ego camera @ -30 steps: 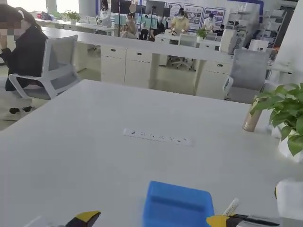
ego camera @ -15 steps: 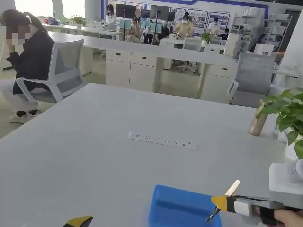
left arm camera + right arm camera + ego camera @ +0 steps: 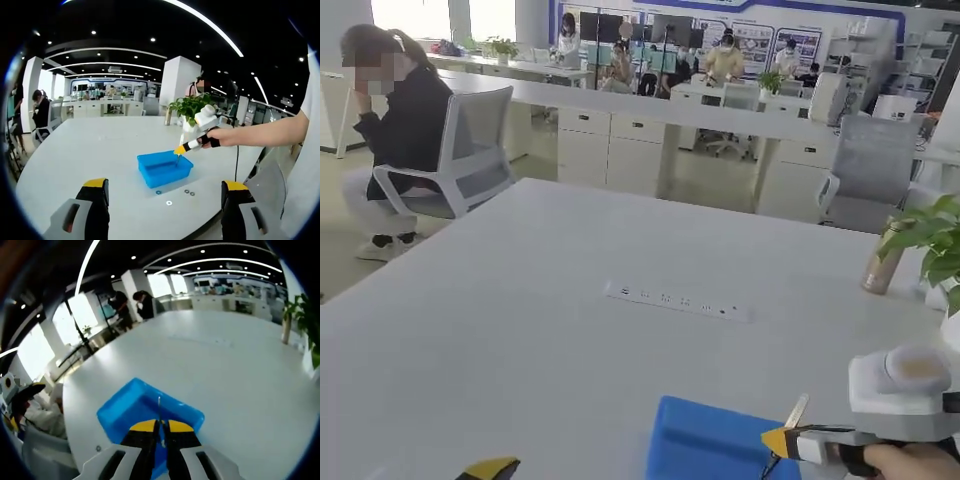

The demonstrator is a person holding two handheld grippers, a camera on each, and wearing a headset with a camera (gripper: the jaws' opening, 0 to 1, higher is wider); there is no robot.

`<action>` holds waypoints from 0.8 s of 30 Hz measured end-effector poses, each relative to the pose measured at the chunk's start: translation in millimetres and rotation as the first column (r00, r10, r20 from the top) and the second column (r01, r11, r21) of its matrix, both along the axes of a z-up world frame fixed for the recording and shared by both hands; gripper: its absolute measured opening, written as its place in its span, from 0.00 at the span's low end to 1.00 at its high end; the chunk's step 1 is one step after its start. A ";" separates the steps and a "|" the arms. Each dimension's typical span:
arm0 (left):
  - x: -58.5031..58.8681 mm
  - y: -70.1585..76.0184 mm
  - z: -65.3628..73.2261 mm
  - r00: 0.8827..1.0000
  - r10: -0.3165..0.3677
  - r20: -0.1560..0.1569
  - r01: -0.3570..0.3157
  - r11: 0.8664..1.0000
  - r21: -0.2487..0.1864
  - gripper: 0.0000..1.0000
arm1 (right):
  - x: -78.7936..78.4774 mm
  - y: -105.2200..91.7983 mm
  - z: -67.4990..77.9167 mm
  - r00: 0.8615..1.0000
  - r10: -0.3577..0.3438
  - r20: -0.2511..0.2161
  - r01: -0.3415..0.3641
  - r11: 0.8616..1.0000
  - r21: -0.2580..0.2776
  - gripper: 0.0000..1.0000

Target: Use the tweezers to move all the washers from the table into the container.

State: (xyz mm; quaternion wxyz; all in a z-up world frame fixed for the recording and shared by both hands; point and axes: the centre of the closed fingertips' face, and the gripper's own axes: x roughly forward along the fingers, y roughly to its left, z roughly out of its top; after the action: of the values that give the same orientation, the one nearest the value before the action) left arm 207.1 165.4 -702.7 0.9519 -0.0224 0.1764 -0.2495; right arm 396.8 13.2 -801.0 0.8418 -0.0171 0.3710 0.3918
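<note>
R gripper (image 3: 160,426) closed narrow on tweezers (image 3: 159,407), tips over blue container (image 3: 167,176); washer in tips: can't tell. My L gripper (image 3: 164,187) stands wide, empty. Four washers (image 3: 169,203) lie on bench (image 3: 90,150), just beside container. Task incomplete, in my judgement.

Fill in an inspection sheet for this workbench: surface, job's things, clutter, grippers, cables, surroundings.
Surface: white table.
Job's things: blue container; four washers on the table beside it; tweezers, tip over the container.
Clutter: power strip, bottle, plant.
Grippers: left gripper open, above the table; right gripper shut on the tweezers.
Cables: thin dark cable hanging below the right gripper.
Surroundings: office desks; person seated on a chair; more people farther back.
</note>
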 end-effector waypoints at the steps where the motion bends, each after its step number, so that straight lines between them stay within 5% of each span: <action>1: -0.1 -0.5 0.4 1.000 -0.002 0.001 0.002 1.000 -0.001 0.95 | -0.6 1.0 -1.4 1.000 0.008 0.001 -0.008 1.000 -0.006 0.03; 16: -1.4 3.0 0.0 1.000 0.002 -0.004 -0.002 1.000 0.003 0.94 | -4.4 1.3 -11.9 0.998 0.054 0.042 -0.051 0.996 -0.067 0.03; 24: -2.3 2.5 1.5 1.000 0.004 0.001 -0.004 1.000 0.000 0.94 | -13.1 0.8 12.1 0.994 0.044 0.104 -0.043 0.999 -0.012 0.03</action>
State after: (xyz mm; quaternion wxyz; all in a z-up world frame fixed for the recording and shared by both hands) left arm 204.8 167.9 -701.3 0.9526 -0.0224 0.1758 -0.2474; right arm 383.7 14.0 -789.0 0.8512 -0.0497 0.3278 0.4069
